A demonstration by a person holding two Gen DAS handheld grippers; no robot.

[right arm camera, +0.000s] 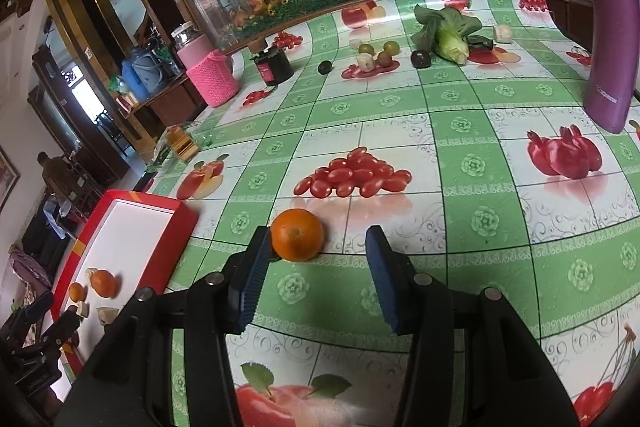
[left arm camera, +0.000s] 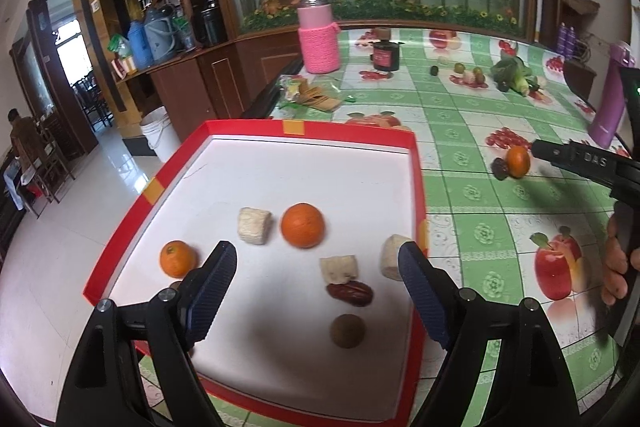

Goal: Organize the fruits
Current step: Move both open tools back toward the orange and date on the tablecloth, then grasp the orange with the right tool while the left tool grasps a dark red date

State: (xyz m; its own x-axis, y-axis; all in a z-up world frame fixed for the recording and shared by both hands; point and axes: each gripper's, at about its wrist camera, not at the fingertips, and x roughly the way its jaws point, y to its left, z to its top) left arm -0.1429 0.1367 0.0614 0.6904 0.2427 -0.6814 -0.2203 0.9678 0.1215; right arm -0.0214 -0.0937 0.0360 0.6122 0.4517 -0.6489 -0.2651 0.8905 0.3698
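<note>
Seen only by left wrist: red tray (left arm camera: pixel 416 187) with two oranges (left arm camera: pixel 302 230), three pale chunks (left arm camera: pixel 254 225), one date (left arm camera: pixel 350 293), one brown ball, under left gripper (left arm camera: pixel 316 291) spread wide, empty; by right wrist: right gripper (right arm camera: pixel 316 279) parted, loose orange (right arm camera: pixel 297 235) on tablecloth (right arm camera: pixel 460 155) against left pad.

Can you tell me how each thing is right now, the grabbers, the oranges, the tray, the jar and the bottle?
Left gripper: open, empty, over the tray.
Right gripper: open, one finger beside the loose orange.
Loose orange: on the tablecloth, outside the tray.
Tray: holds two oranges and other pieces.
Pink jar: upright, lid on.
Purple bottle: upright.
</note>
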